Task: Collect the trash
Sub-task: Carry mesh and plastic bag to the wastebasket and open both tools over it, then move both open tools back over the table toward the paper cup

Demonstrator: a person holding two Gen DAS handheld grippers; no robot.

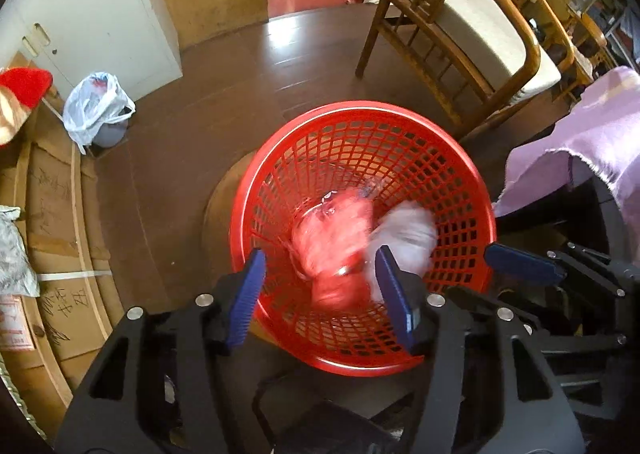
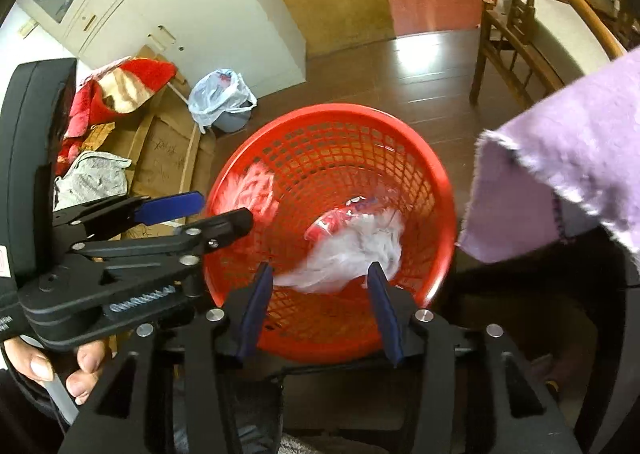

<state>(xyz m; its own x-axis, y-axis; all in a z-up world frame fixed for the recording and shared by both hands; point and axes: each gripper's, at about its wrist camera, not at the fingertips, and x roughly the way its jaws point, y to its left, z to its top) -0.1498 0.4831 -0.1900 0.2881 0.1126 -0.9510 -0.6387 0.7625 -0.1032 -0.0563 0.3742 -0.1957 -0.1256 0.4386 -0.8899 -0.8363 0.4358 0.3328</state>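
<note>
Basket: a round red plastic lattice basket is seen from above on the dark wooden floor, its mouth facing up toward both cameras.
Red trash: a crumpled red-and-clear plastic wrapper is seen inside the basket, blurred in the left wrist view; its long axis appears to run from the basket's middle toward the near rim, but the blur leaves this uncertain.
White trash: a crumpled white plastic bag lies in the basket beside the red wrapper and partly over it — its long axis runs from lower left to upper right in the right wrist view.
Left gripper: the left gripper is held over the near rim of the basket, pointing steeply down; its blue-padded fingers are parted, with nothing pressed between them.
Right gripper: the right gripper is held over the basket's near rim as well; its fingers are spread apart and clamp nothing — the white bag is seen beyond them.
Surroundings: a lilac cloth hangs at the right, a wooden chair with a pale cushion stands behind, and a small grey bin lined with a white bag stands by a white cabinet.
</note>
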